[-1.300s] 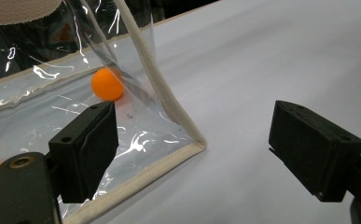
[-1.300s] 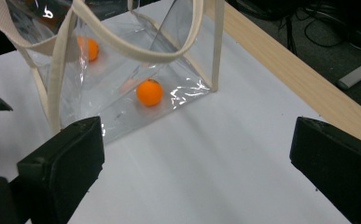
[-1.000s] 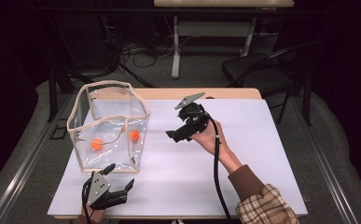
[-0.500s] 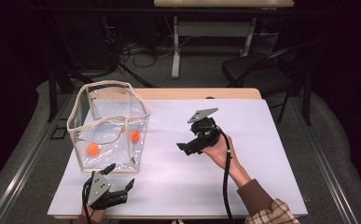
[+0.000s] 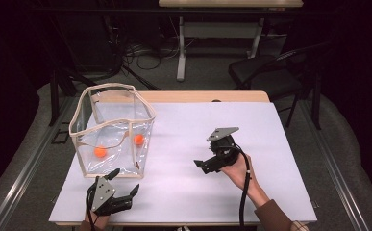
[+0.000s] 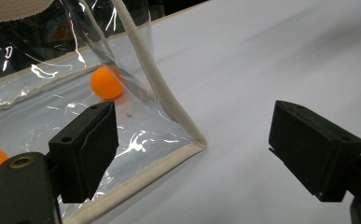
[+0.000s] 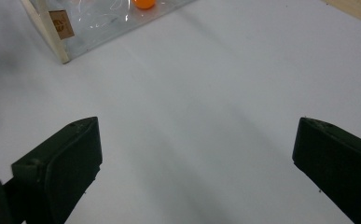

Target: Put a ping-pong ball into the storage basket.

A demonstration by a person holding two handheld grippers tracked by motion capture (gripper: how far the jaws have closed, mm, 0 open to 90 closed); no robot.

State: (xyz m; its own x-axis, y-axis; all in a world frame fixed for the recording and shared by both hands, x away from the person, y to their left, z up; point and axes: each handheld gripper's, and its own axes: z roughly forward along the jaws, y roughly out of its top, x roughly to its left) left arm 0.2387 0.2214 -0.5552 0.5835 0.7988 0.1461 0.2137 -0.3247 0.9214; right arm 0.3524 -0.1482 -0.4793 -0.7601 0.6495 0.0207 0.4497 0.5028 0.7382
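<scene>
**Both grippers empty beside the clear bag**

Nearest, the left gripper (image 5: 110, 195) sits just in front of the clear bag (image 5: 111, 130), jaws apart, likely to steady its corner. Right gripper (image 5: 212, 161), apart too, hovers well right. Two orange balls (image 5: 100, 152) rest inside the bag.

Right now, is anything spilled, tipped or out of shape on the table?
Nothing is spilled. The clear bag stands upright with both orange balls inside. Its fabric rim is a bit wavy and a strap droops inside, normal for a soft bag. The left gripper and right gripper are both open and empty.
</scene>
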